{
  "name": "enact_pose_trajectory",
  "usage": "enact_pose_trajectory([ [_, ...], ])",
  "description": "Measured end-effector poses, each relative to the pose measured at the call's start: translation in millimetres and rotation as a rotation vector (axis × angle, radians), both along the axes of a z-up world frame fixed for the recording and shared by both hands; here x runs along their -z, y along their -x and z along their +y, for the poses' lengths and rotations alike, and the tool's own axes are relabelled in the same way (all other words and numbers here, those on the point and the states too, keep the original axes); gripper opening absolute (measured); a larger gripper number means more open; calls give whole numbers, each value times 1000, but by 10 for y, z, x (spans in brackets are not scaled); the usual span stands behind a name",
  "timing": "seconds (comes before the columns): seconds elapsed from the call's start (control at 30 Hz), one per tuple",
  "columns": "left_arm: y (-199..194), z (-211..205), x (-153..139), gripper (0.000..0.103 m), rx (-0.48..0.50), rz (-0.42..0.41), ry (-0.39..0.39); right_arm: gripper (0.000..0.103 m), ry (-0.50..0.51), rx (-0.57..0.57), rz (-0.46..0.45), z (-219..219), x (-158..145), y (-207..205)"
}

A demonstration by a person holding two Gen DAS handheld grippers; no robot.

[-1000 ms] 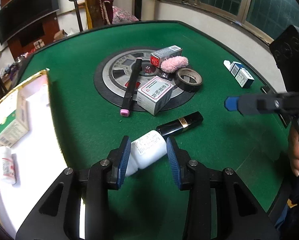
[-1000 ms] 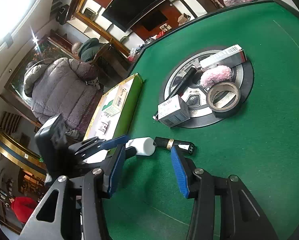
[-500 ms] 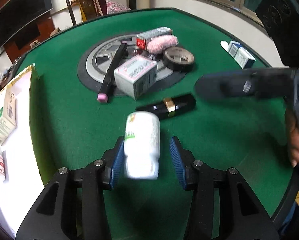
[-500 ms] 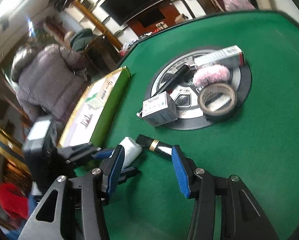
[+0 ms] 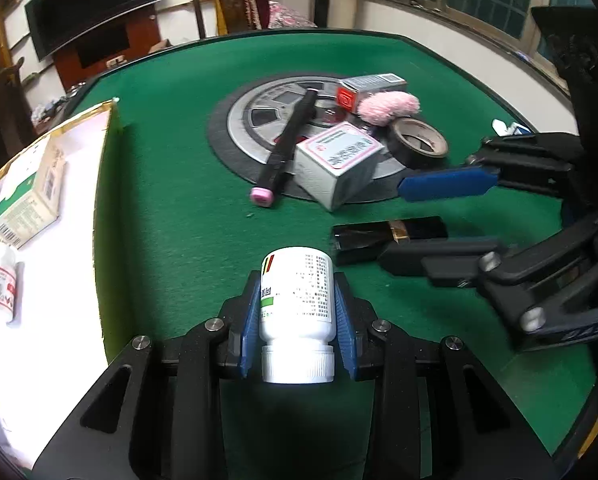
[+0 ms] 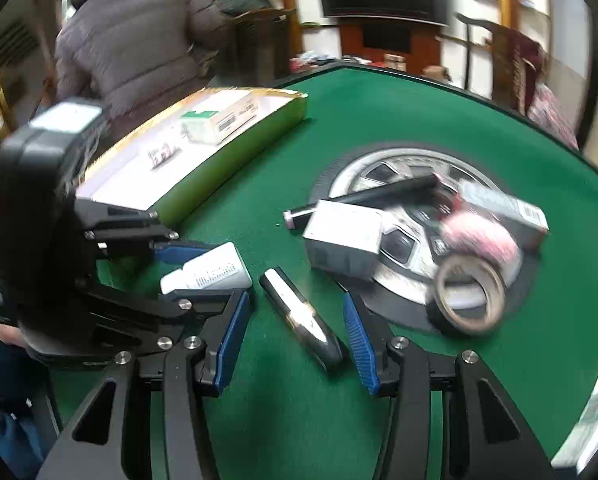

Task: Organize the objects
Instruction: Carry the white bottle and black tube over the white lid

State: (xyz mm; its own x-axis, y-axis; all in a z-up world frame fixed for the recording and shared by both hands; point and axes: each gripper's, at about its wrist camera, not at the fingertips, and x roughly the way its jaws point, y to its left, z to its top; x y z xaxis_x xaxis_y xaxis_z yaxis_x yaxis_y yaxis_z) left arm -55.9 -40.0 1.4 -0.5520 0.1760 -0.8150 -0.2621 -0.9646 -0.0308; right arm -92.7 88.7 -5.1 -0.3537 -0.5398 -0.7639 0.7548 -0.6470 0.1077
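My left gripper (image 5: pixel 297 320) is shut on a white pill bottle (image 5: pixel 297 304), cap toward the camera, held just above the green felt; it also shows in the right wrist view (image 6: pixel 209 270). My right gripper (image 6: pixel 295 328) is open, its blue pads on either side of a black lipstick tube with a gold band (image 6: pixel 301 318) that lies on the felt. In the left wrist view the tube (image 5: pixel 391 234) lies between the right gripper's fingers (image 5: pixel 447 186).
A white tray with a gold rim (image 5: pixel 107 128) at the left holds a green-white box (image 5: pixel 31 200) and a small bottle (image 5: pixel 1 284). On the round centre plate (image 5: pixel 259 120) lie a black marker (image 5: pixel 287 148), a white box (image 5: pixel 337 164), a tape roll (image 5: pixel 417 142), a pink puff (image 5: pixel 387 108) and a red-grey box (image 5: pixel 369 84).
My left gripper closed on the pill bottle and lifted it off the felt. My right gripper swung in and now straddles the black lipstick tube.
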Motion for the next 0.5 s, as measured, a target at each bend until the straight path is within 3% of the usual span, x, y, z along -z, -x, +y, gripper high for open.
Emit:
enact_pose_trajectory([
  [0.07, 1, 3, 5, 33, 0, 5, 0, 42, -56, -8, -7, -65, 116, 25],
  [0.1, 1, 2, 7, 33, -3, 8, -2, 28, -71, -8, -8, -75, 159, 26],
  [0.17, -4, 1, 15, 33, -3, 15, 1, 18, -67, 14, -4, -64, 179, 16],
  [0.4, -12, 26, 28, 38, 2, 28, 13, 16, -79, 102, 3, -24, 182, -82],
  [0.5, -34, 45, 31, 33, 4, 44, 17, 16, -50, 125, -22, 29, 173, -61],
])
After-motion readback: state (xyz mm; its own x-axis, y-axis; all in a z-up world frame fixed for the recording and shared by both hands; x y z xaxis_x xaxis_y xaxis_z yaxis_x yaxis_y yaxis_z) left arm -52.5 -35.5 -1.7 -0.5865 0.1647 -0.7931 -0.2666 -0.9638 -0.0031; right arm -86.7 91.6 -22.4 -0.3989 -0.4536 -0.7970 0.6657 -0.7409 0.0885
